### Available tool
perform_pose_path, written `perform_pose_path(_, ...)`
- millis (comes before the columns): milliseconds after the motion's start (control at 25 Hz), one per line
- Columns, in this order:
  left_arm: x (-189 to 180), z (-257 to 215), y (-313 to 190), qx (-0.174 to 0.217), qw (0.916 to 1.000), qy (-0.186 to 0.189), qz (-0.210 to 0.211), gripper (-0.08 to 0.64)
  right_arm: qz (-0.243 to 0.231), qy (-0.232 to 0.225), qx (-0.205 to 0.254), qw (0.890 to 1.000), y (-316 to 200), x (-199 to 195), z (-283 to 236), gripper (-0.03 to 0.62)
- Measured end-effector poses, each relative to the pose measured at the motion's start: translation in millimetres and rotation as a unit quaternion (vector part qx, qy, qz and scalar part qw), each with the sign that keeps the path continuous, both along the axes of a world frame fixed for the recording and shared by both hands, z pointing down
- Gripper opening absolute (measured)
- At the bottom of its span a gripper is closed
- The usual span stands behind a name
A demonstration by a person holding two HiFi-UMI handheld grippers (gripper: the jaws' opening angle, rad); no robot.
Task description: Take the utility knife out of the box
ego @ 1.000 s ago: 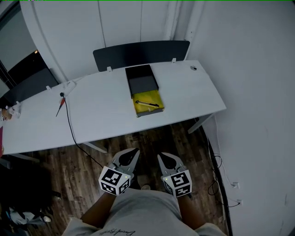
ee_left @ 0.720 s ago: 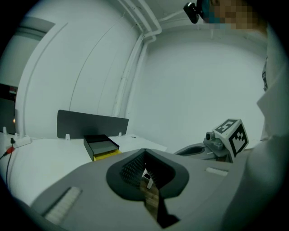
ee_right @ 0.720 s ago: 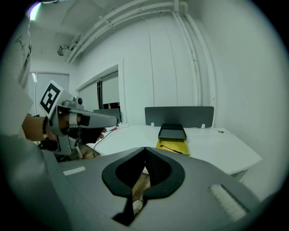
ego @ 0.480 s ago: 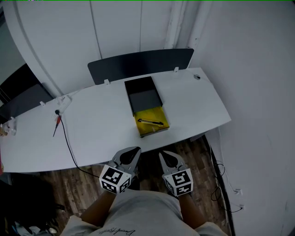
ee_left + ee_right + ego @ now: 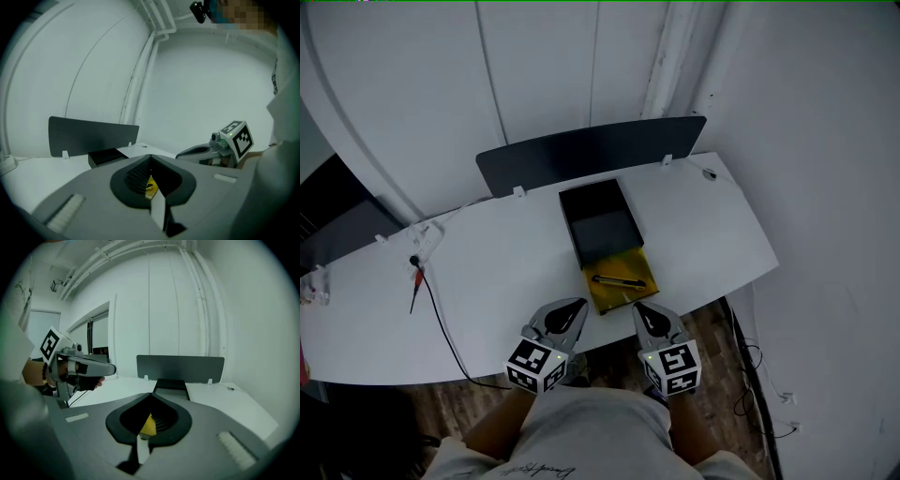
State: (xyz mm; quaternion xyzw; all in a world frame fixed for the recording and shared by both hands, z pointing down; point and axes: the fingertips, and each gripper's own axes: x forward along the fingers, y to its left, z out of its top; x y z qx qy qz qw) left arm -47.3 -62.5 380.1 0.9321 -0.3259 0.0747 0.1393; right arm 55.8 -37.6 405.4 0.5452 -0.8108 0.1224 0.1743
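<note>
On the white desk (image 5: pixel 506 272) lies a black box (image 5: pixel 600 220) with a yellow tray (image 5: pixel 639 265) pulled out toward me. The utility knife (image 5: pixel 619 281), dark and slim, lies across the yellow tray. My left gripper (image 5: pixel 578 305) hovers at the desk's near edge, just left of the tray, jaws together and holding nothing. My right gripper (image 5: pixel 641 307) sits just right of the tray's near end, also shut and holding nothing. In the left gripper view the closed tips (image 5: pixel 150 157) point at the box (image 5: pixel 105 156). The right gripper view shows the box (image 5: pixel 171 384) straight ahead.
A dark partition panel (image 5: pixel 591 150) stands along the desk's back edge. A black cable (image 5: pixel 441 319) and a red-handled tool (image 5: pixel 416 286) lie on the desk's left part. A small object (image 5: pixel 710 174) sits at the back right corner. White walls close in behind and at right.
Both grippers have moved forward from over the wooden floor to the desk's near edge, on either side of the yellow tray. Their jaws stay shut.
</note>
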Motion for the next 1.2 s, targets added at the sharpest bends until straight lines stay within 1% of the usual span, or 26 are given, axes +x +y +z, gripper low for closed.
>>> perform_pose_path(200, 1.1, -0.3, -26.0, 0.002, 0.9999, -0.001, 0.013, 0.002, 0.005, 0.006, 0.006, 1.0, -25.1, -1.9, -5.5, 0.015)
perform_pose_path(360, 7.9, 3.4, -35.8, -0.006, 0.9998, 0.001, 0.017, 0.002, 0.015, 0.007, 0.0, 1.0, -33.7, 9.3, -7.4, 0.015)
perform_pose_path(520, 18.3, 5.4, -42.4, -0.011, 0.9998, 0.005, 0.014, 0.002, 0.012, 0.01, -0.002, 1.0, -41.2, 21.8, -8.1, 0.015)
perform_pose_path(880, 38.0, 9.3, -54.8, -0.024, 0.9997, 0.001, -0.009, 0.002, -0.034, 0.018, -0.025, 0.999, -58.9, 35.6, 1.2, 0.015)
perform_pose_path(1200, 44.4, 21.7, -65.3, -0.029, 0.9992, -0.017, -0.024, 0.002, -0.072, 0.024, -0.046, 0.996, -73.5, 39.8, 17.5, 0.015)
